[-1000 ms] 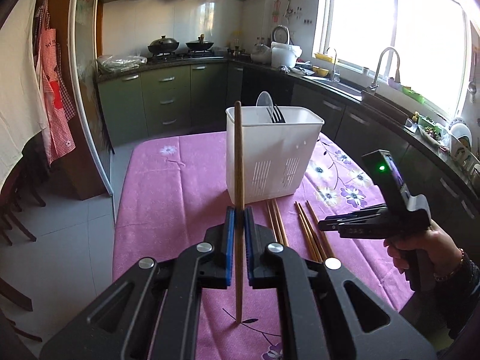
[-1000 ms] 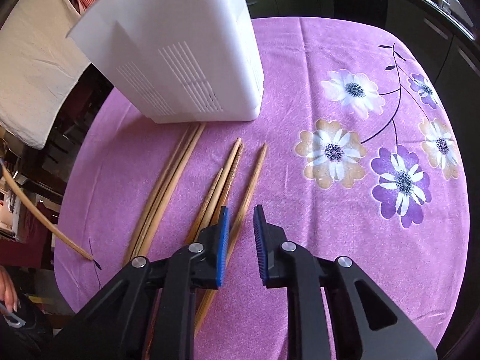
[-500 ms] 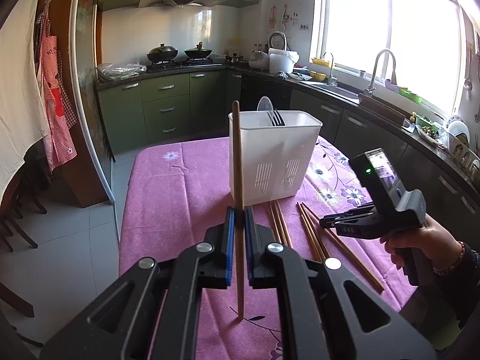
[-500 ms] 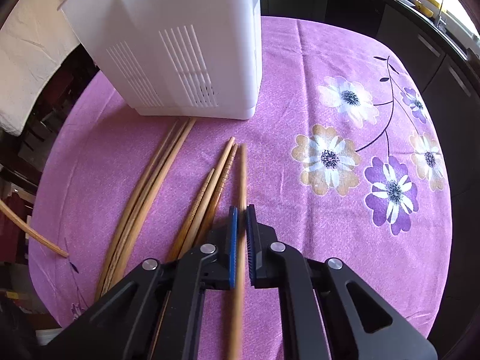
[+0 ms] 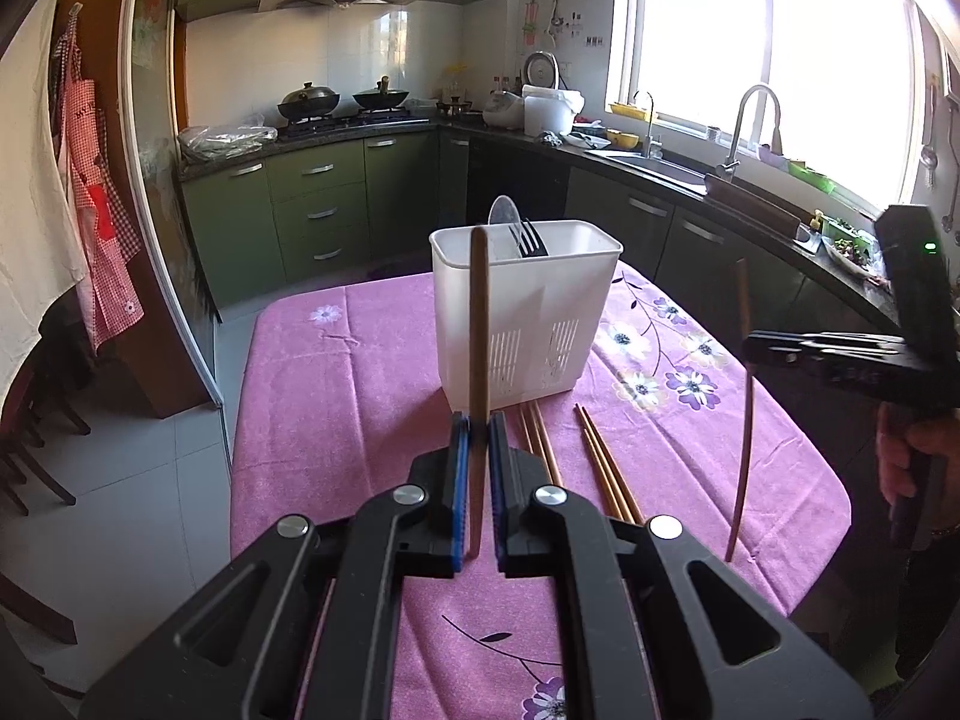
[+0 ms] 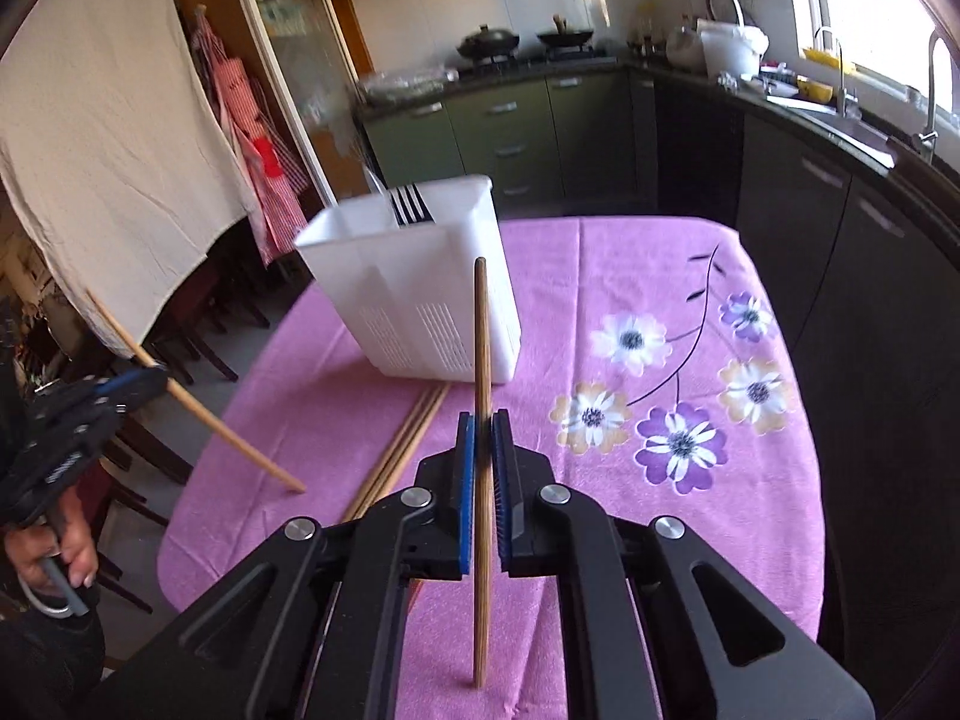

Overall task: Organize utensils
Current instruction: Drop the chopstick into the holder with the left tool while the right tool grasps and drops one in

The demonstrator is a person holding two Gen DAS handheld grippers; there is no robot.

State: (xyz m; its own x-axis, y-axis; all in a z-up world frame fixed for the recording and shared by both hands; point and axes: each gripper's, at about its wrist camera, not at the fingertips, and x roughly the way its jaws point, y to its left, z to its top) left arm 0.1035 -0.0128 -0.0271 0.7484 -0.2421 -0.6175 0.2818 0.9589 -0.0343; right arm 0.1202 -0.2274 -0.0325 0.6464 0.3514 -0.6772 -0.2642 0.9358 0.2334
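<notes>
Both tongs were clenched, each on one chopstick. At the bottom center of the left wrist view, the left tongs (image 5: 474, 450) held a wooden chopstick (image 5: 479, 324) upright between the blue pads, and its top end reached the rim of the white utensil holder (image 5: 528, 312) in the middle of the frame. At the bottom center of the right wrist view, the right tongs (image 6: 483, 456) gripped a second chopstick (image 6: 482, 360), almost vertical. The holder stood on the counter (image 5: 336, 396), which was covered with a pink flowered cloth. A fork (image 5: 528, 238) and a spoon (image 5: 503, 211) stood inside it. More loose chopsticks (image 5: 603, 468) lay flat on the cloth just in front of the holder, toward the lower center of the frame.
</notes>
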